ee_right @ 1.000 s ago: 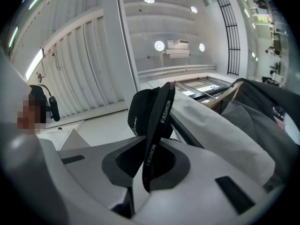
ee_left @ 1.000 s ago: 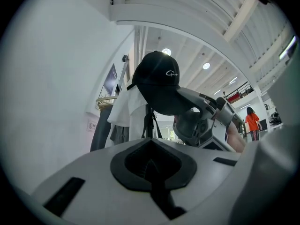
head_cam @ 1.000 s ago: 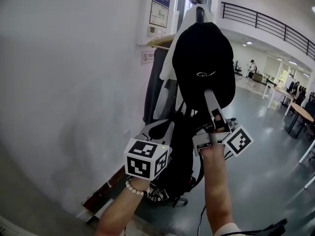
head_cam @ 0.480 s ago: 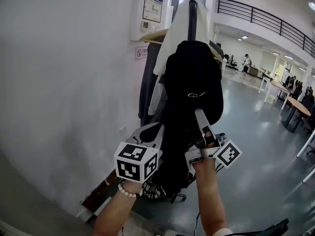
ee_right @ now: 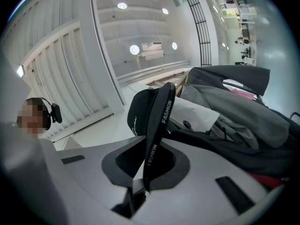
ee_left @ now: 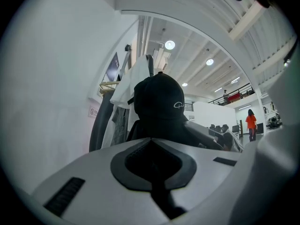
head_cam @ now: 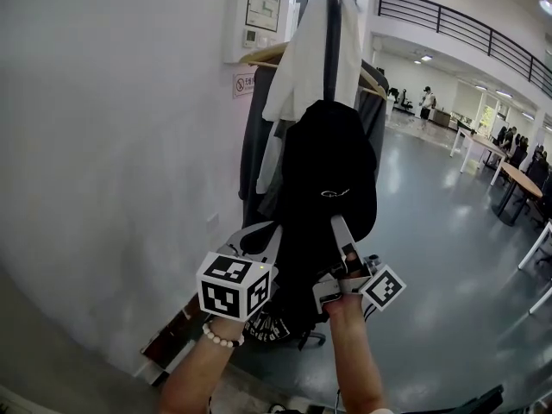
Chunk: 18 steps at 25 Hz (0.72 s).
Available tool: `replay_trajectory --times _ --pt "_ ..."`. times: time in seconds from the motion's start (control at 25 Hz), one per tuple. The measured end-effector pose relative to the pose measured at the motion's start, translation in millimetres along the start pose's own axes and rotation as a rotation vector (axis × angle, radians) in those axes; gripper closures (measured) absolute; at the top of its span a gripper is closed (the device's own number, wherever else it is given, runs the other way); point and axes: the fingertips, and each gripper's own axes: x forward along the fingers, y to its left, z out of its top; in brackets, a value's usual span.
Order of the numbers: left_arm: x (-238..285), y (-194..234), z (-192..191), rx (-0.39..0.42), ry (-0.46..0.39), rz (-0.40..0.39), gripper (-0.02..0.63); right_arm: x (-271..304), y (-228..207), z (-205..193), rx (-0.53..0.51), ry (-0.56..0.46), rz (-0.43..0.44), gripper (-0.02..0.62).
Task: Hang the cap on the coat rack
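The black cap (head_cam: 328, 166) hangs against the dark pole of the coat rack (head_cam: 332, 41), below the pole's top. My right gripper (head_cam: 339, 233) is under it, shut on the cap's edge. In the right gripper view the cap (ee_right: 143, 109) shows a black band printed FASHION running down between the jaws of my right gripper (ee_right: 147, 170). My left gripper (head_cam: 261, 238) is beside it at the left, shut with nothing in it. In the left gripper view the cap (ee_left: 159, 104) and the rack (ee_left: 150, 64) rise beyond my left gripper (ee_left: 152, 165).
A white garment (head_cam: 302, 67) and grey coats (head_cam: 259, 145) hang on the rack on wooden hangers (head_cam: 259, 56). A dark bag (head_cam: 276, 322) hangs low on it. The white wall (head_cam: 112, 145) is close at the left. Tables (head_cam: 517, 179) and people stand far off at the right.
The cap, still in my right gripper, has come down along the pole, so the pole's top and white garment now show above it. The left gripper stayed shut beside it.
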Motion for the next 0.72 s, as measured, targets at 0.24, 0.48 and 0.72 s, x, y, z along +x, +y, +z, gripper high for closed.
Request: replay_trajectory --times 0.24,0.48,0.72 --pt "0.8 -4.0 -7.2 -0.005 0.010 -0.012 0.601 -13.1 -6.4 -10.3 0.032 -0.018 0.003 0.577" --pt "-0.9 -2.8 -10.7 -0.014 0.021 -0.014 0.601 -16.9 -10.5 -10.3 0.026 -0.047 -0.015 0.577" --pt "-10.9 -1.9 -14.9 -0.038 0.019 -0.024 0.601 -29.7 -16.4 -16.8 0.019 -0.030 -0.086 0.532"
